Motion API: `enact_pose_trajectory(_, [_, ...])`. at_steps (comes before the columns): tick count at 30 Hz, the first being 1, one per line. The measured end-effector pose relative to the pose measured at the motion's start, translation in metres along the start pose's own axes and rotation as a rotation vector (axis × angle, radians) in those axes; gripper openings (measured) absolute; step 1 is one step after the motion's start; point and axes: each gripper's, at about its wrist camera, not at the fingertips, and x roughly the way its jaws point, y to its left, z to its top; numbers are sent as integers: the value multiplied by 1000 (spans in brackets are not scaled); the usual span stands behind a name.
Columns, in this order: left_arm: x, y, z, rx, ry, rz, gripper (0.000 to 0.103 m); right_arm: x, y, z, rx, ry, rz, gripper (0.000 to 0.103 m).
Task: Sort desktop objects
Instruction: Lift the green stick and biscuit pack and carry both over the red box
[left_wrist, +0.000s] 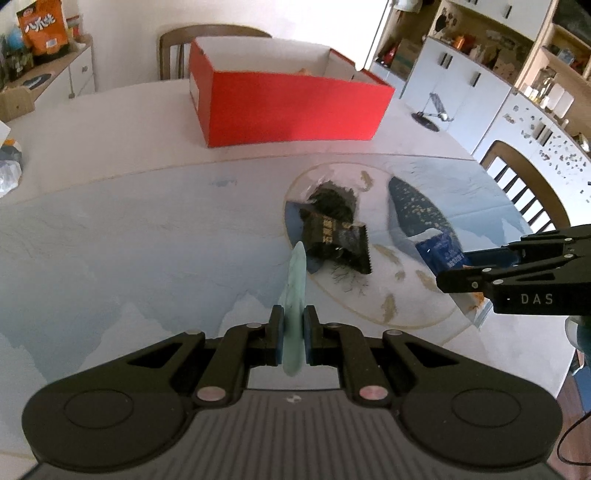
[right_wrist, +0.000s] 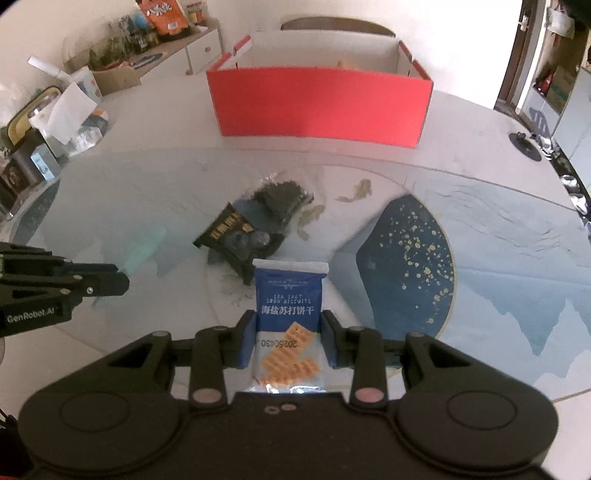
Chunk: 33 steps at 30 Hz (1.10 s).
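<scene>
Biscuit packet (right_wrist: 287, 325): blue sea-salt soda biscuit sachet, clamped flat between the pads of the right gripper (right_wrist: 288, 339), lifted clear of the table; seen from the left wrist at about 3 o'clock, edge-on in the same jaws (left_wrist: 441, 254).
Pale green item (left_wrist: 295, 295): thin, mint-coloured, pinched edge-on by the left gripper (left_wrist: 294, 339), jaws drawn almost together on it; kind not readable, blurred in the right wrist view.
Still on the table: a black snack packet (right_wrist: 236, 242) lying partly over a clear bag of dark dried stuff (right_wrist: 282, 195), at 12 o'clock just beyond the biscuit packet, both untouched.
Red box (right_wrist: 317, 105): open-topped, at 12 o'clock far across the table, well apart from both grippers; something pale orange glimpsed inside by the far wall, contents otherwise hidden.
Table (left_wrist: 110, 229): round, under a printed blue-and-white mat with fish and a dark fan shape.
Progress: judged about midway; two items in hand and not yet delivered, two still waiting on the mat, at least one apparently boxed already.
Left to do: likely carrying both held items to the box, letting go, then returning for the black packet and the clear bag.
</scene>
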Motion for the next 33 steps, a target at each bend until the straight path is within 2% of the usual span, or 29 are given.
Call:
enact_pose_trajectory(10, [-32,-4,10,28,-56,-27,9,-34,17,-1,30,-49,-11,36])
enact_pose_trajectory(18, [-47,-9,23,26,-88,-48,9,-51,21,13,21,-81,3,36])
enact_pose_trajectory(33, [-38,-15,88,-27,-175,-11,10,-56,-11,82,-29,-112,87,36])
